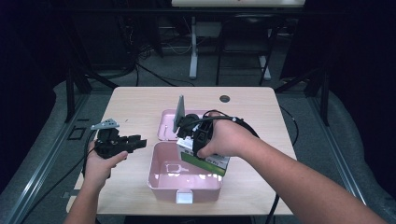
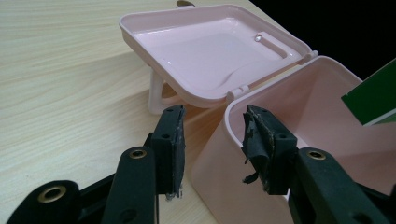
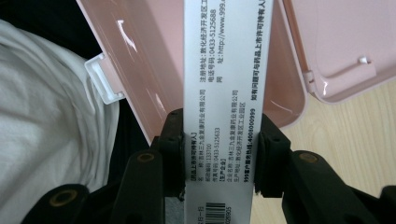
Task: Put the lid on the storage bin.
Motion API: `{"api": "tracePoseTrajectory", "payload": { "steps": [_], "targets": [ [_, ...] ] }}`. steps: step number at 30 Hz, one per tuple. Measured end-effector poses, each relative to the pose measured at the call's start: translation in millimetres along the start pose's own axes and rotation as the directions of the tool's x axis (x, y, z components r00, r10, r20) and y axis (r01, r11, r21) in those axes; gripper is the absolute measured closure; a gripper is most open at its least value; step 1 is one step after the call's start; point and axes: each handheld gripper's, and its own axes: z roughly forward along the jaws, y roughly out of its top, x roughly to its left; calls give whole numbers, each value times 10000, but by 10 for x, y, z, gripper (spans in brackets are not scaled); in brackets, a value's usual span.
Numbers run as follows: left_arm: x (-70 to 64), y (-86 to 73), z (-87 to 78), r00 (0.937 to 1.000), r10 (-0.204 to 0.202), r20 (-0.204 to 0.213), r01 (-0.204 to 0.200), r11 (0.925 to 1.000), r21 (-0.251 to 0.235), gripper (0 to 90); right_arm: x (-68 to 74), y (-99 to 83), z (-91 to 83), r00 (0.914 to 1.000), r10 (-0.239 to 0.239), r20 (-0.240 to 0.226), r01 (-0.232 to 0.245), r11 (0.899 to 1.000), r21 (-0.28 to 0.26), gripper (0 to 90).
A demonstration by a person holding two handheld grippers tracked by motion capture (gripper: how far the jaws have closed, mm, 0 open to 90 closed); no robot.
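1. Over the pink box point(image 1: 184, 179), at its right rim, our right gripper point(image 1: 194, 135) holds a green and white carton point(image 1: 205, 161), tilted, its lower part at the rim of the open box.
2. We see in the right gripper view that the jaws are clamped on the carton's point(image 3: 223, 93) narrow white side, one jaw on each broad face, printed text and a barcode running between them.
3. We carry the left gripper point(image 1: 133, 143) above the tabletop point(image 1: 135, 102), just left of the box and apart from it.
4. Its jaws stand wide with nothing between them; in the left gripper view the box's near corner point(image 2: 243, 154) lies beyond the gap, and the pad on one jaw looks frayed.
5. Behind the box, its lid point(image 1: 167, 126) lies swung back on its hinge, inside facing up, propped above the tabletop on its front clasp point(image 2: 156, 93).
6. A white latch point(image 1: 184, 197) sits on the box's near wall.
7. Inside, the box looks bare and glossy.
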Motion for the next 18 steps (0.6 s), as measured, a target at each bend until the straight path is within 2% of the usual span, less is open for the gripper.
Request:
{"api": "tracePoseTrajectory", "payload": {
  "steps": [7, 10, 14, 18],
  "targets": [
    [4, -1, 4, 10000, -13, 8, 13, 10000, 12, 578, 53, 66, 60, 9989, -470, 23, 470, 9989, 22, 611],
    [7, -2, 3, 10000, -25, 29, 25, 10000, 27, 578, 77, 85, 108, 9978, -648, -166, 646, 9978, -141, 611],
    [9, -5, 8, 10000, -47, 16, 47, 10000, 17, 578, 120, 102, 181, 9934, -1143, -68, 1143, 9934, 58, 611],
    [12, -5, 7, 10000, -50, 8, 50, 10000, 45, 577, 128, 100, 215, 9918, -1266, -152, 1267, 9919, 53, 611]
  ]
}}
